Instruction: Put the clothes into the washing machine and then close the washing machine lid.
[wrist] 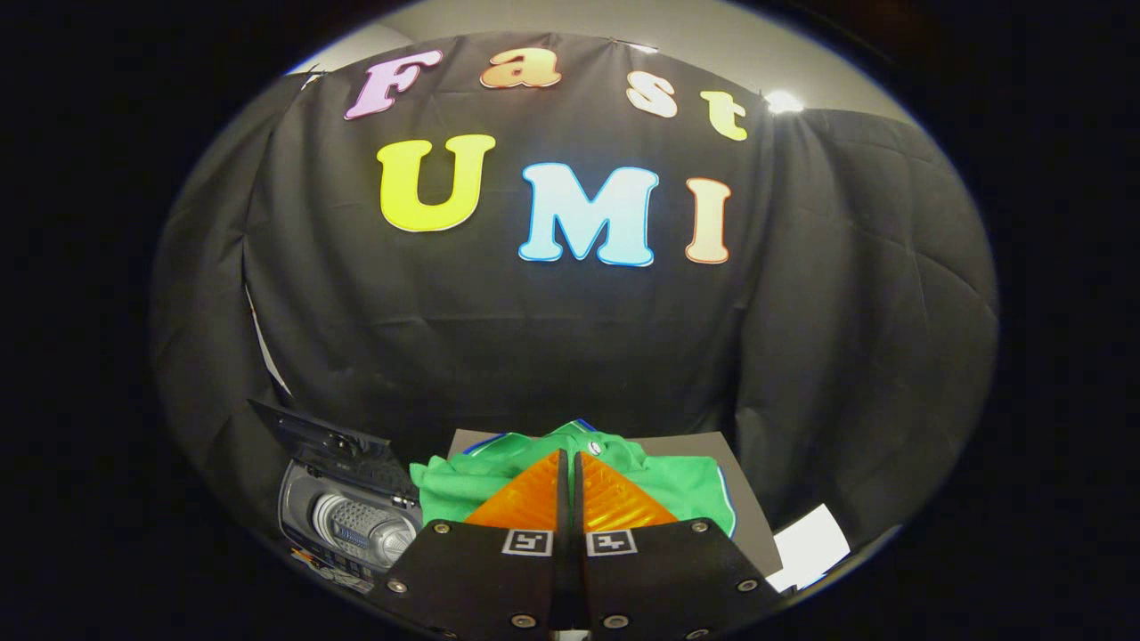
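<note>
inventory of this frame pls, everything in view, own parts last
garment: 1, green with blue-and-white trim, spread on the mat just beyond the fingers
mat: 1, grey, flat under the garment
washing machine: 1, small, grey and silver, beside the garment on the gripper's left side, drum visible
lid: 1, dark, raised open at the back of the machine
paper sheet: 1, white, beside the mat on the side away from the machine
booth wall: black cloth, behind everything
gripper: 1, black body with orange fingers, fingers closed together, tips over the garment; whether they pinch any cloth cannot be told
</note>
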Available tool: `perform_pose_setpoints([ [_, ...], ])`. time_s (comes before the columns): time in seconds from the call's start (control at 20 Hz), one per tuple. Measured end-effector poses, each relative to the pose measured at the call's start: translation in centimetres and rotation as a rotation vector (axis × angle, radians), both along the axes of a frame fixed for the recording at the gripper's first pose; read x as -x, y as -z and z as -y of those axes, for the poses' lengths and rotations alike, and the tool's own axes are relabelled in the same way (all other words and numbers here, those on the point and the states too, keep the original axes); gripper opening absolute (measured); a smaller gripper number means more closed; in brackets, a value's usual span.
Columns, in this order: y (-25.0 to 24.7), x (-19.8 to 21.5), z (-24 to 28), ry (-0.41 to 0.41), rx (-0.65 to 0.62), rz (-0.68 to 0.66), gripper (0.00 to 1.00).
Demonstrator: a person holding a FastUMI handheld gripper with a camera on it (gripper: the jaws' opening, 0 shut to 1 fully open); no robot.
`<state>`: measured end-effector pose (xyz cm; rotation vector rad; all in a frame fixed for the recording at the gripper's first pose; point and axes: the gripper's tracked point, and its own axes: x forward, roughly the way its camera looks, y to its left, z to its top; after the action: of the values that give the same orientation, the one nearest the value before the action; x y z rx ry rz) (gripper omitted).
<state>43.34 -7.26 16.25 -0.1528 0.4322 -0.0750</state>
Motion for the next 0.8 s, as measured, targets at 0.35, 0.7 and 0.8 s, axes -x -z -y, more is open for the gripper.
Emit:
perform_pose_setpoints([
  [0.35, -4.2, 1.2, -5.1, -0.025, 0.002, 0.075, 0.00],
  [0.7, -4.6, 2.1, -13.6, -0.028, 0.048, 0.098, 0.00],
  [0.8, -4.3, 2.3, -16.7, -0.026, 0.040, 0.094, 0.00],
])
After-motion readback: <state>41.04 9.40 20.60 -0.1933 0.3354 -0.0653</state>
